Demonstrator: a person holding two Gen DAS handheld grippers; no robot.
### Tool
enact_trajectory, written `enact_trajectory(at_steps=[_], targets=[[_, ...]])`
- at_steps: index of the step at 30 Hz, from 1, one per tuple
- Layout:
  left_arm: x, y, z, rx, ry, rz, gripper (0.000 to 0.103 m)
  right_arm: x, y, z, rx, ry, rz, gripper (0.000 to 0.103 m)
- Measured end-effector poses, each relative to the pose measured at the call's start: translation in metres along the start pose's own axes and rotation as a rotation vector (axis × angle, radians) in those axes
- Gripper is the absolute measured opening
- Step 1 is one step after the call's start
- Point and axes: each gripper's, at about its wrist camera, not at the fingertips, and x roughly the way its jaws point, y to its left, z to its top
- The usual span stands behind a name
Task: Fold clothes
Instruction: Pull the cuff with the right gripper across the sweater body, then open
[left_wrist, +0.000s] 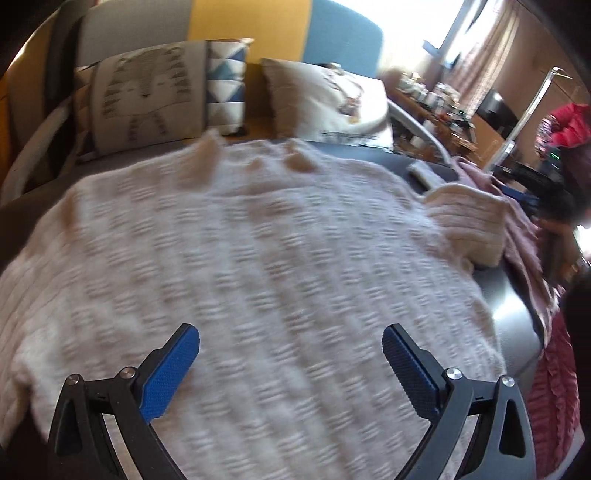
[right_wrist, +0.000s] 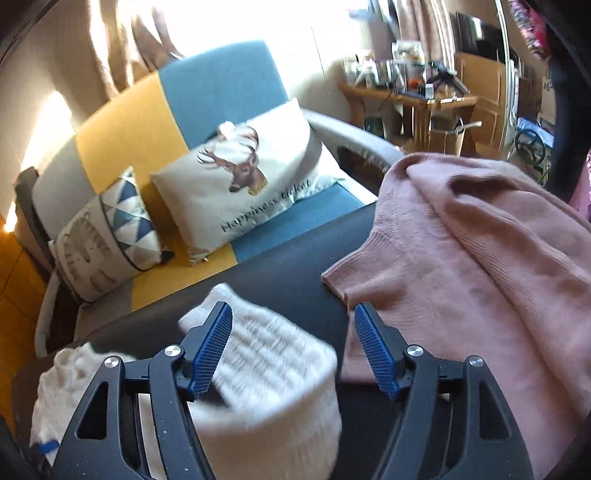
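The left hand-held gripper (left_wrist: 291, 363) stands with its jaws wide apart and nothing between them, hovering over the body of a cream knitted sweater (left_wrist: 236, 266). The right hand-held gripper (right_wrist: 293, 352) is likewise spread and empty, poised above a cream ribbed sleeve (right_wrist: 269, 373) that lies doubled over near the sweater's edge. The sweater is spread broadly across the dark tabletop (right_wrist: 280, 277), its surface mostly flat with small peaks of loose knit along the far edge. A pink knitted garment (right_wrist: 461, 266) lies heaped and unfolded beside it on the same tabletop, draped toward the right edge. Behind the tabletop sits a sofa (right_wrist: 221, 85) in blue, yellow and grey panels carrying a deer cushion (right_wrist: 240, 177) and a triangle-patterned cushion (right_wrist: 127, 210). Assessment: folding appears to be at an early stage. One sleeve seems turned inward; the body folds remain to be made, and the pink garment looks wholly untouched. Motion blur limits finer detail.
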Motion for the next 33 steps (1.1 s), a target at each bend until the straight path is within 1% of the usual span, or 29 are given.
enact_trajectory(at_steps=[2, 3, 4, 6, 8, 10, 12, 14, 15, 16, 17, 18, 20, 23, 25, 28, 30, 32, 33], targets=[[0.009, -0.014, 0.004, 0.028, 0.014, -0.025, 0.101, 0.018, 0.009, 0.008, -0.062, 0.023, -0.026, 0.072], [0.014, -0.021, 0.004, 0.042, 0.022, -0.035, 0.101, 0.030, 0.017, 0.010, -0.111, 0.050, -0.017, 0.072], [0.019, -0.027, 0.005, 0.051, 0.032, -0.043, 0.101, 0.042, 0.026, 0.012, -0.160, 0.084, 0.004, 0.072], [0.027, -0.032, 0.004, 0.054, 0.047, -0.055, 0.101, 0.070, 0.040, 0.012, -0.223, 0.184, 0.048, 0.072], [0.033, -0.036, 0.002, 0.059, 0.055, -0.052, 0.101, 0.095, 0.050, 0.010, -0.268, 0.268, 0.050, 0.072], [0.034, -0.039, -0.001, 0.069, 0.054, -0.038, 0.101, 0.114, 0.055, 0.005, -0.308, 0.324, 0.040, 0.072], [0.035, -0.038, -0.002, 0.068, 0.057, -0.035, 0.101, 0.125, 0.055, -0.001, -0.328, 0.360, 0.023, 0.072], [0.035, -0.036, -0.003, 0.067, 0.061, -0.031, 0.101, 0.123, 0.053, -0.005, -0.331, 0.365, 0.035, 0.072], [0.035, -0.036, -0.003, 0.067, 0.062, -0.030, 0.101, 0.120, 0.051, -0.008, -0.335, 0.368, 0.040, 0.066], [0.035, -0.037, -0.003, 0.068, 0.063, -0.022, 0.101, 0.117, 0.050, -0.010, -0.344, 0.373, 0.043, 0.052], [0.036, -0.037, -0.004, 0.069, 0.064, -0.014, 0.101, 0.112, 0.049, -0.011, -0.347, 0.381, 0.046, 0.041], [0.036, -0.038, -0.004, 0.070, 0.065, -0.007, 0.101, 0.107, 0.046, -0.012, -0.332, 0.391, 0.049, 0.019], [0.036, -0.039, -0.004, 0.068, 0.068, 0.003, 0.101, 0.090, 0.041, -0.012, -0.292, 0.364, 0.042, 0.018], [0.032, -0.043, -0.003, 0.056, 0.068, -0.001, 0.101, 0.046, 0.018, -0.014, -0.191, 0.279, 0.060, 0.018], [0.028, -0.049, -0.002, 0.067, 0.064, -0.001, 0.101, 0.012, -0.005, -0.013, -0.097, 0.212, 0.070, 0.018], [0.024, -0.058, -0.002, 0.083, 0.062, -0.002, 0.101, -0.044, -0.052, -0.016, 0.081, 0.120, 0.056, 0.018], [0.022, -0.064, -0.002, 0.088, 0.061, 0.001, 0.101, -0.077, -0.084, -0.018, 0.198, 0.079, 0.022, 0.018], [0.023, -0.068, -0.001, 0.090, 0.062, 0.006, 0.101, -0.102, -0.112, -0.027, 0.266, 0.055, -0.029, 0.018], [0.023, -0.070, -0.001, 0.091, 0.063, 0.010, 0.101, -0.112, -0.124, -0.033, 0.291, 0.056, -0.055, 0.020]])
